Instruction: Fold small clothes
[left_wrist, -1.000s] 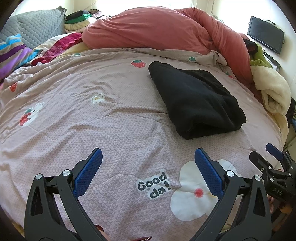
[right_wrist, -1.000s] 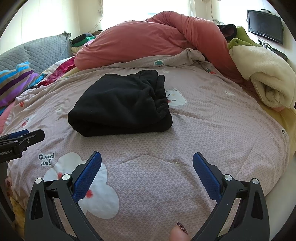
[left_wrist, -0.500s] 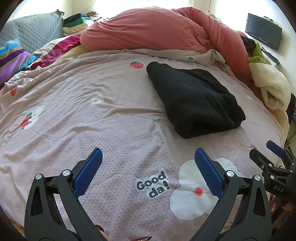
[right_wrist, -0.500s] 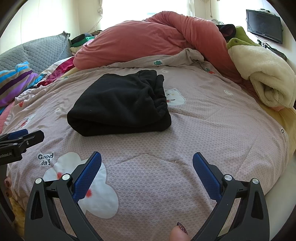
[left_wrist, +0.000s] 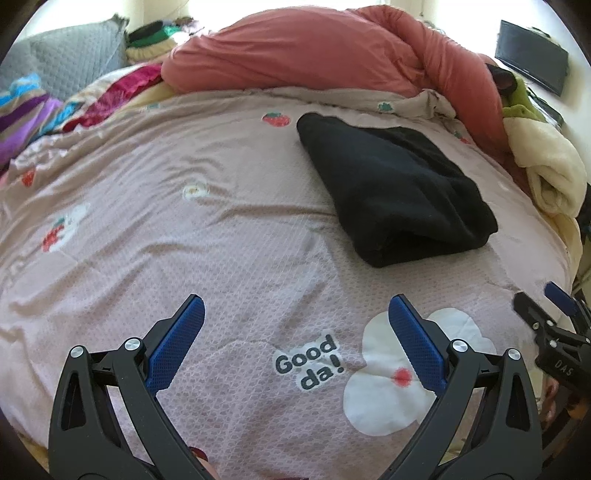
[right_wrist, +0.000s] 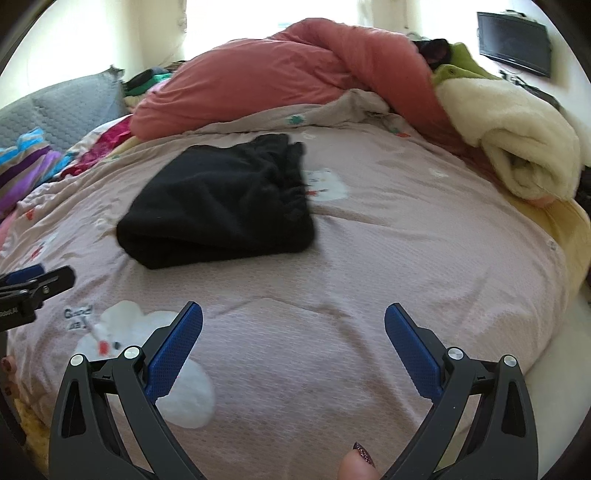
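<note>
The jaws of both tools are being held wide apart, with nothing caught between the blue pads. The left gripper (left_wrist: 293, 332) is being kept low over the pink quilted bedspread with flower and "Good da!" prints (left_wrist: 221, 229), and the right gripper (right_wrist: 293, 338) is being carried just beside it, over the same near stretch of bed. The black fleece garment (left_wrist: 395, 192) is lying folded into a thick, compact bundle in the middle of the bedspread, well apart from both tools; a rounded fold edge is being shown toward the cameras, and a gathered edge can be made out at its far right side (right_wrist: 221, 199). As judged from its shape, this piece is being left as finished. Whether more small clothes are waiting cannot be told; only a salmon-red duvet (right_wrist: 295, 74) and a cream plush blanket (right_wrist: 517, 136) are being seen heaped at the far edge.
</note>
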